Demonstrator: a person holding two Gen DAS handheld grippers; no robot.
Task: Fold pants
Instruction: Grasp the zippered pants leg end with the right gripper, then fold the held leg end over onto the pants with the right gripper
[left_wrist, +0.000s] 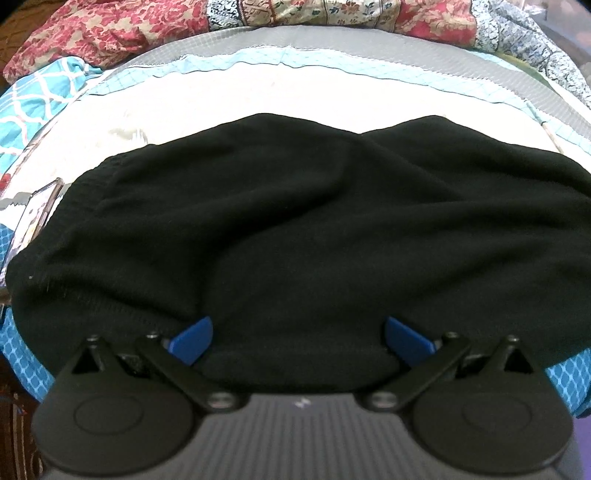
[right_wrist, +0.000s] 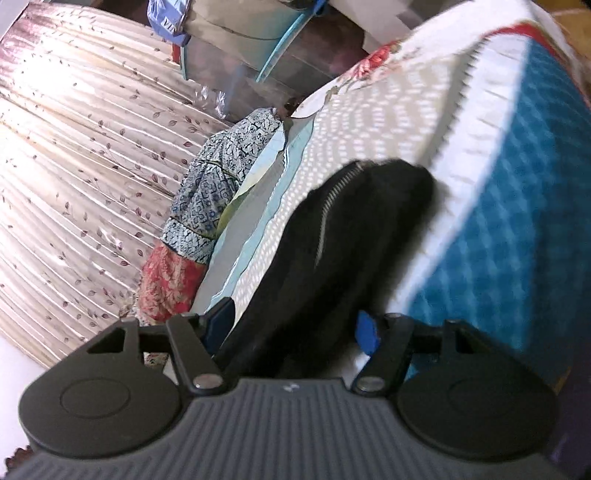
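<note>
Black pants lie spread across the bed, filling most of the left wrist view. My left gripper is open, its blue fingertips wide apart with the near edge of the pants lying between them. In the right wrist view, which is tilted and blurred, a black part of the pants with a pale zipper runs between the fingers of my right gripper. Its blue fingertips stand apart on either side of the cloth, which bunches up between them.
The bed has a white and light-blue quilt with a blue patterned border. Floral bedding is piled at the far side. A phone lies at the left by the pants. A pleated curtain hangs beyond the bed.
</note>
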